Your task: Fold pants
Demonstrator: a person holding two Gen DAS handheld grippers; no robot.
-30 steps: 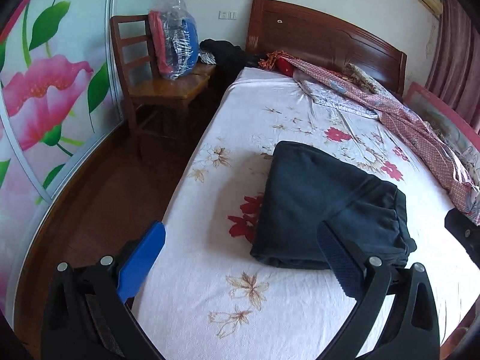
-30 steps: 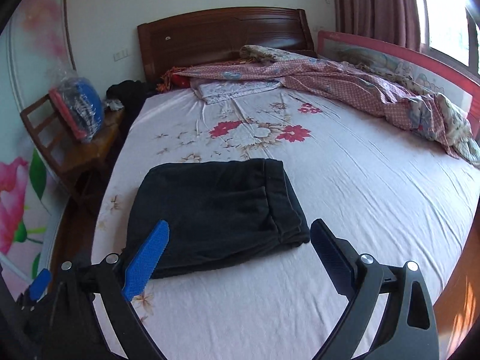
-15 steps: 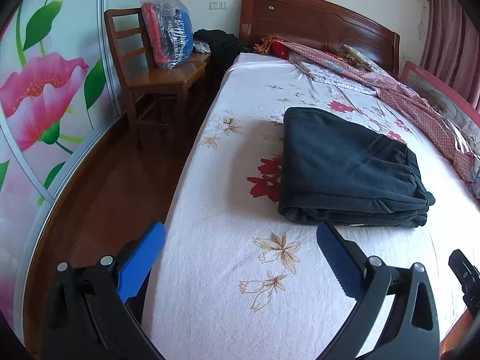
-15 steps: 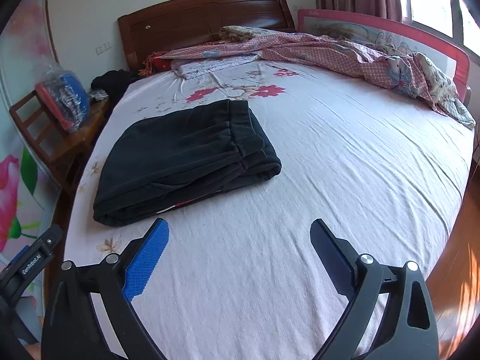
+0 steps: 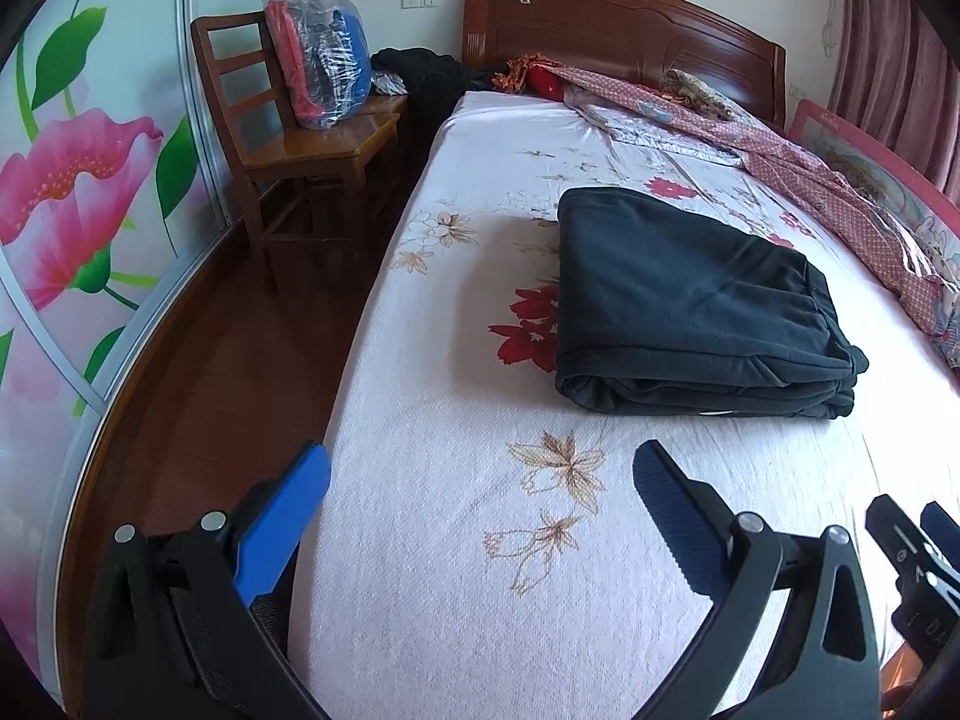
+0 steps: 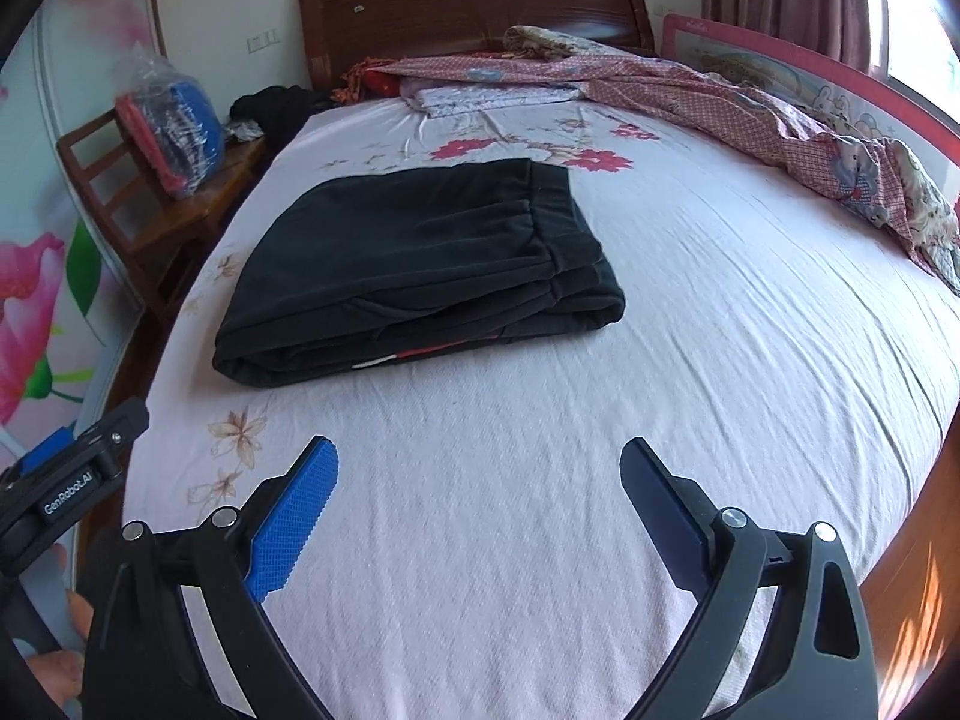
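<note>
The bed [image 6: 690, 360], with its pale pink floral sheet, fills both of my views and runs from the near edge to the dark wooden headboard [image 6: 474, 12] at the far end. A patterned pink quilt [image 6: 750, 102] lies bunched along the far right side of the bed, against a pink guard rail [image 6: 840, 78]. To the left of the bed stands a wooden chair [image 5: 300, 144] on the brown floor, carrying a clear plastic bag [image 5: 318, 66] of red and blue items; beyond the chair is a wall panel printed with large pink flowers [image 5: 66, 180]. The pants [image 6: 420, 258], dark and folded into a compact rectangular stack with the elastic waistband on the right side, rest flat on the sheet in the left-centre part of the bed, partly covering a red flower print; in the left wrist view the pants [image 5: 690, 306] show their layered fold edges facing me. My left claw [image 5: 480, 480] is spread wide and holds nothing, positioned over the near left edge of the bed, well apart from the pants. My right claw [image 6: 477, 477] is likewise wide and empty, above bare sheet nearer than the pants and not touching them. Each claw appears at the margin of the other's view: the left claw [image 6: 66, 480] at the left edge, the right claw [image 5: 918, 564] at the right edge.
</note>
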